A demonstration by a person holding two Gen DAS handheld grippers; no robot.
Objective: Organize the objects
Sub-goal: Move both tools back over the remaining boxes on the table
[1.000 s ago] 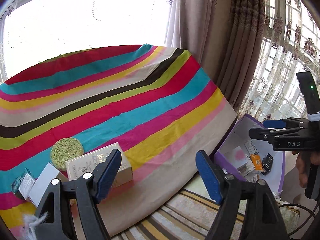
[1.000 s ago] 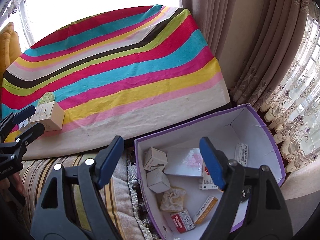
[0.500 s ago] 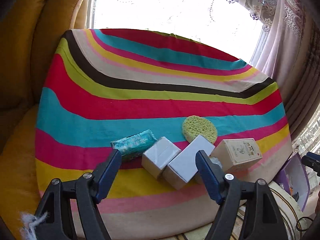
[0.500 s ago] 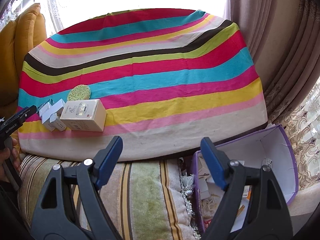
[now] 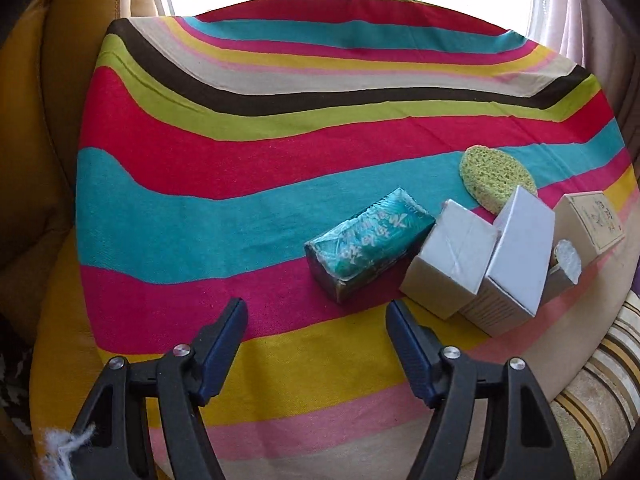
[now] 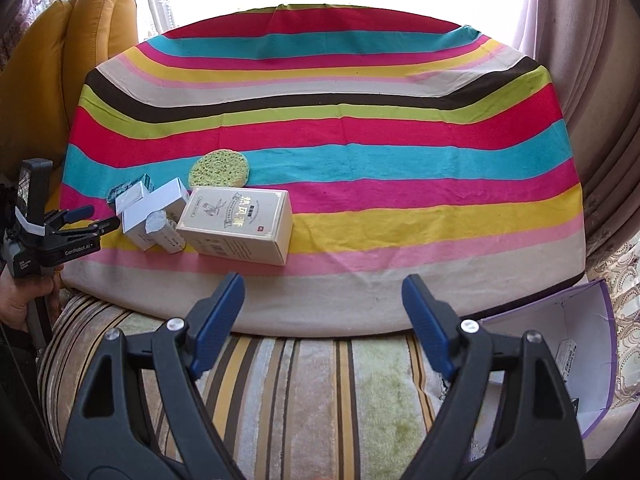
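striped cloth (image 5: 240,200) holds teal packet (image 5: 368,248) just beyond closing, empty left hand-held gripper (image 5: 316,320).

sponge (image 5: 496,178) behind boxes (image 5: 452,264), on cloth (image 5: 240,160)

A striped cloth (image 6: 360,140) in bright bands covers the surface. A mustard-yellow cushioned chair (image 6: 80,40) stands at its left end, curtains (image 6: 592,120) hang at right, and a striped plush cover (image 6: 304,392) lies below.
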